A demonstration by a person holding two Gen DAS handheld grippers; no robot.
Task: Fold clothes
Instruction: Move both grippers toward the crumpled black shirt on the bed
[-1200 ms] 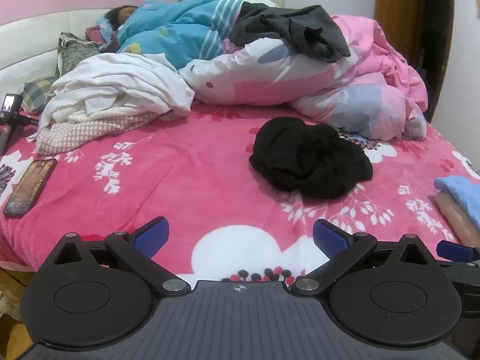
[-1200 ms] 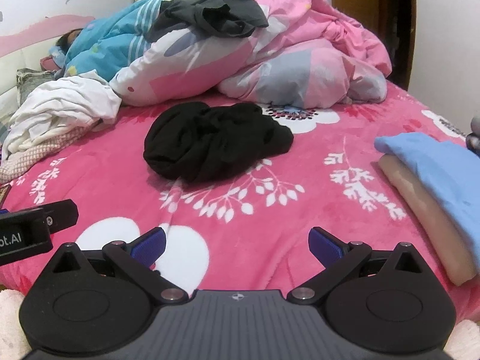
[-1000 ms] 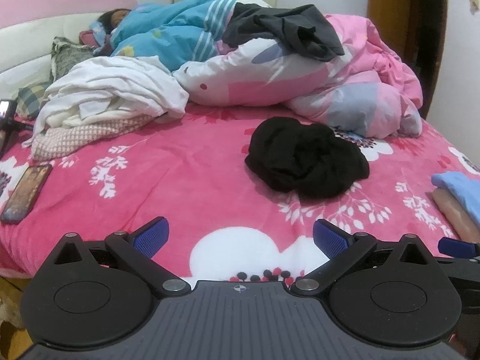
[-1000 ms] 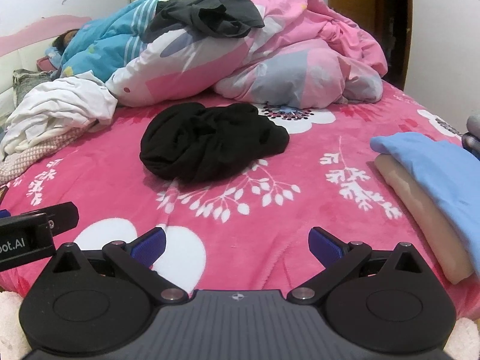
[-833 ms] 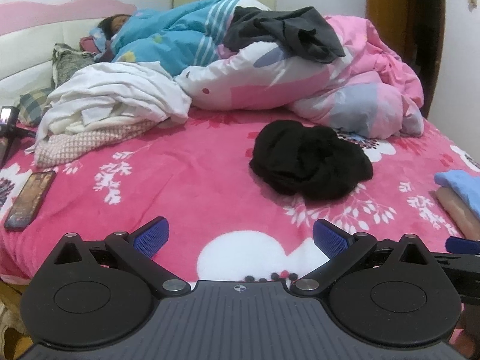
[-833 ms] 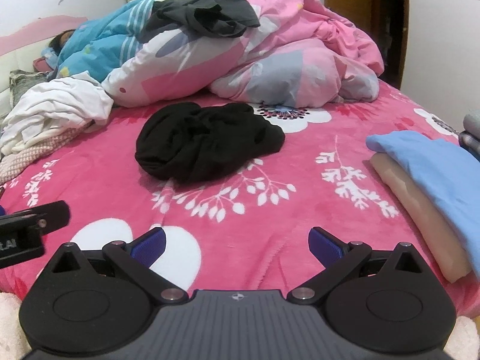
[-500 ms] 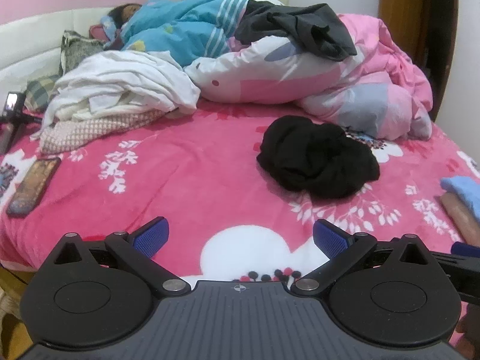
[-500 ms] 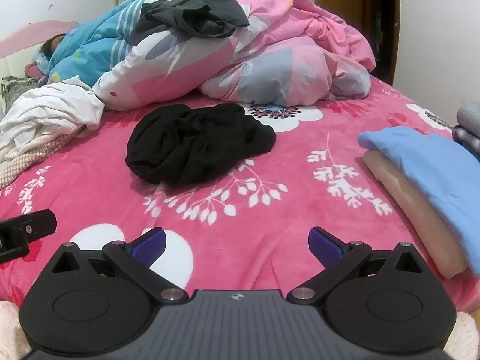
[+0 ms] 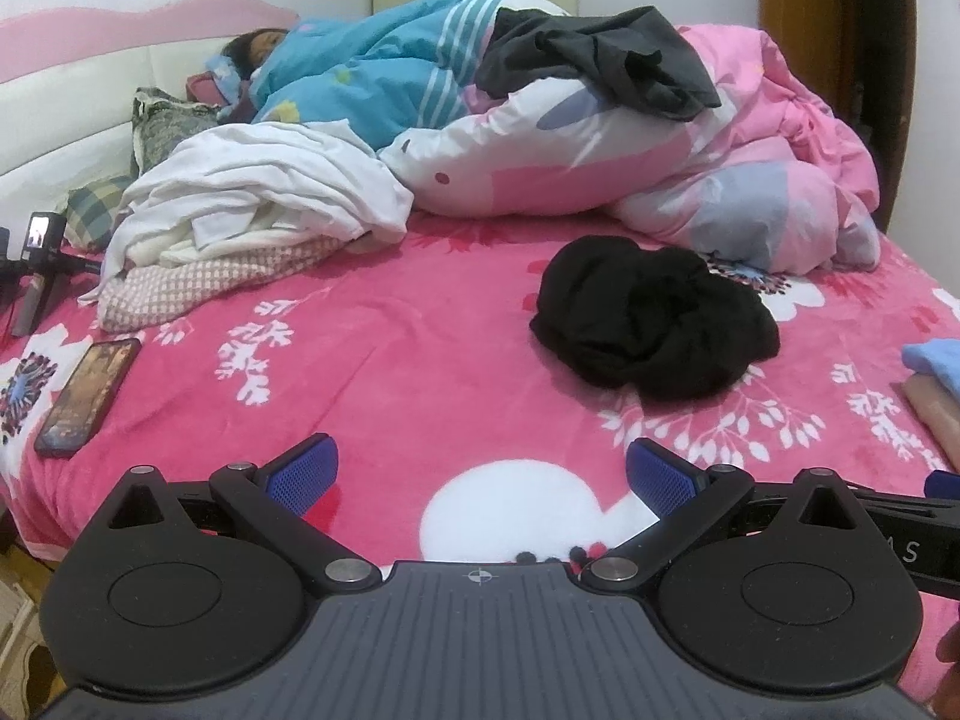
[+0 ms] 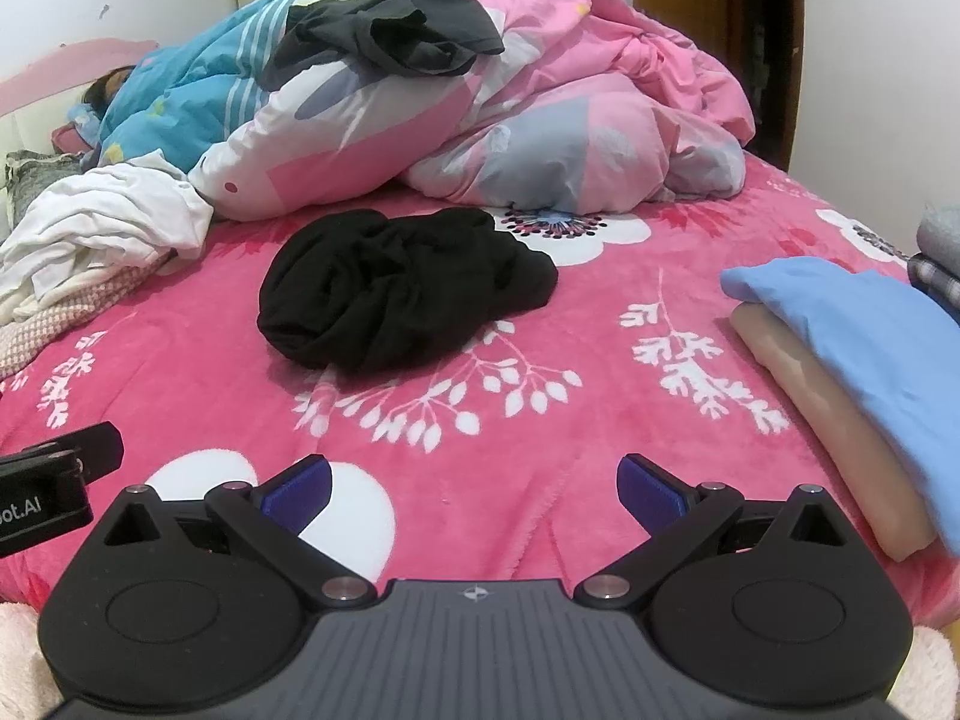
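Black garment (image 10: 402,288) lies crumpled mid-bed on the pink blanket (image 10: 540,450), ahead of both empty, wide-spread grippers (image 9: 480,474) (image 10: 474,483); best to pinch separate edges, then lift and shake it flat

Phone (image 9: 87,398) lies on pink floral blanket (image 9: 390,360).

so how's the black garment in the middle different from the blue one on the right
The black garment is bunched in a crumpled heap; the blue garment lies flat and neatly folded. The black one sits alone on the pink blanket, while the blue one rests on a folded beige piece. Both lie on the bed, and neither gripper touches them.
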